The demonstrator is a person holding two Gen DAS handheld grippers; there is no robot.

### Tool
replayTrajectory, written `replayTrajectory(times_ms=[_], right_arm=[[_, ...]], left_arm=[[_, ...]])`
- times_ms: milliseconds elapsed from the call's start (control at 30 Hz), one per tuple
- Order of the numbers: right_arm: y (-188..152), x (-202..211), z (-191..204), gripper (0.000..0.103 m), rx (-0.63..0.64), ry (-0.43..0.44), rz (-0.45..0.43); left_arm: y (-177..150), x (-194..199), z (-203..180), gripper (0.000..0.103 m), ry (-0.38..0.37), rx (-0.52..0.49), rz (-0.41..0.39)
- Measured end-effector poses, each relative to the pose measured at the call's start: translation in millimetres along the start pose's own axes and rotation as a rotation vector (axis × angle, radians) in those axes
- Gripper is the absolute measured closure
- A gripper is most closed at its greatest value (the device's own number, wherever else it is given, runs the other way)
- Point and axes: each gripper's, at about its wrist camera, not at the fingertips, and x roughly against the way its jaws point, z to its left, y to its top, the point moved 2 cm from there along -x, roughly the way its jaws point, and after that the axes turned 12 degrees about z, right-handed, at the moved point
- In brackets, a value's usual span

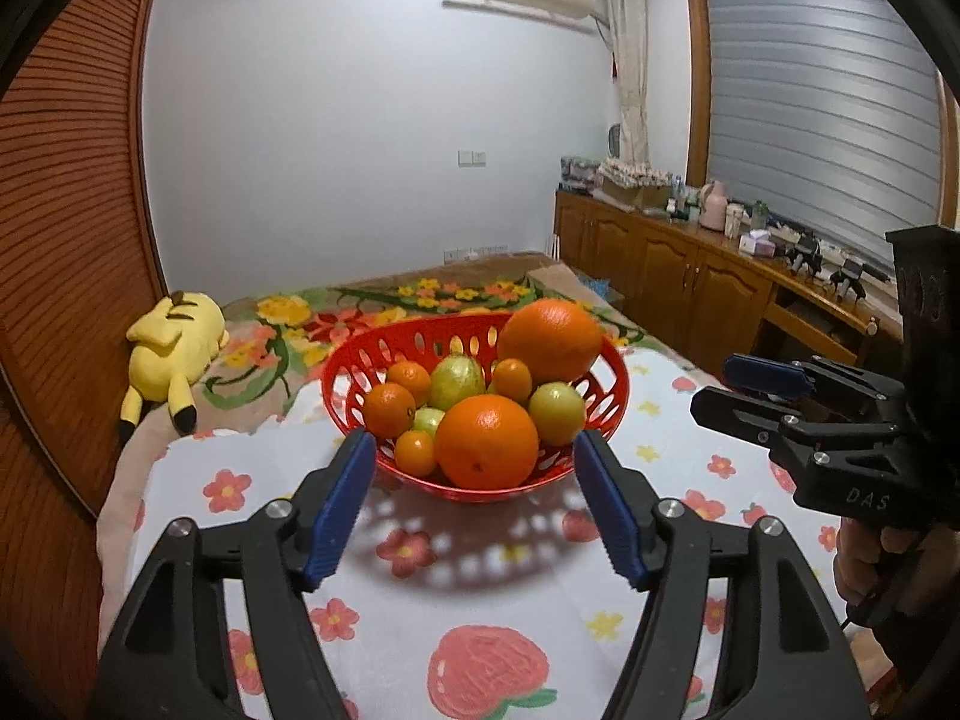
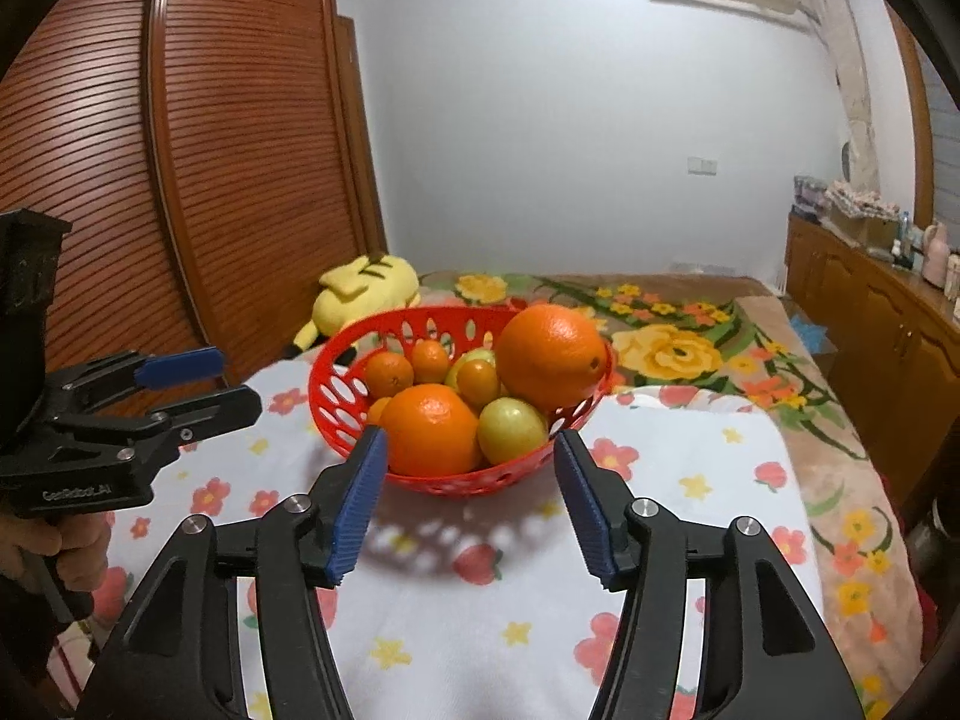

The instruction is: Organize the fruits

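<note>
A red perforated basket stands on a white flower-print cloth. It holds two large oranges, several small tangerines and green fruits. My left gripper is open and empty, just in front of the basket. My right gripper is open and empty, also just in front of it. Each gripper shows in the other's view, the right one at the right edge and the left one at the left edge.
A yellow plush toy lies on the flowered bedspread behind and left of the basket. A louvred wooden wardrobe stands at the left. A wooden cabinet with clutter runs along the right.
</note>
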Motion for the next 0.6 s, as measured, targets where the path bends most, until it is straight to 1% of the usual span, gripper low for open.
replayTrajectory(times_ms=[67,100,133,200,233,300,433,500,533,567,600], right_arm=[[0.0,7.7,1.2,0.038,0.002,-0.008,-0.017],[-0.5,11.4,2.2,0.036,0.003,-0.014,-0.027],[-0.4,14.3,3.5,0.035,0.004,-0.020,-0.036],[-0.6,20.3,6.2,0.032,0.009,-0.030,-0.053],[-1.1,22.2,8.0,0.031,0.011,-0.034,-0.059],[-1.5,25.9,10.7,0.028,0.015,-0.040,-0.074],[-2.5,29.8,13.5,0.021,0.011,-0.045,-0.085],[-3.4,32.7,15.9,0.017,0.009,-0.049,-0.093],[-3.7,34.6,17.0,0.017,0.007,-0.056,-0.101],[-4.1,36.4,17.8,0.016,0.007,-0.058,-0.107],[-4.3,38.2,19.0,0.015,0.005,-0.058,-0.112]], left_arm=[[-0.3,6.7,-0.2,0.032,0.002,0.004,-0.016],[0.1,10.9,0.0,0.029,0.003,0.006,-0.027],[0.1,15.9,0.1,0.020,0.008,0.008,-0.045],[-0.9,24.5,0.5,0.007,0.024,0.011,-0.081],[-1.1,28.5,0.8,0.005,0.030,0.014,-0.097],[-1.1,33.2,2.5,0.004,0.043,0.025,-0.111],[-1.9,38.1,6.5,0.004,0.066,0.053,-0.112],[-3.6,40.7,5.4,0.003,0.108,0.051,-0.109],[-5.2,42.1,5.0,0.003,0.117,0.051,-0.112],[-6.8,44.5,4.8,0.003,0.120,0.051,-0.119],[-8.6,47.1,4.8,0.003,0.107,0.051,-0.124]])
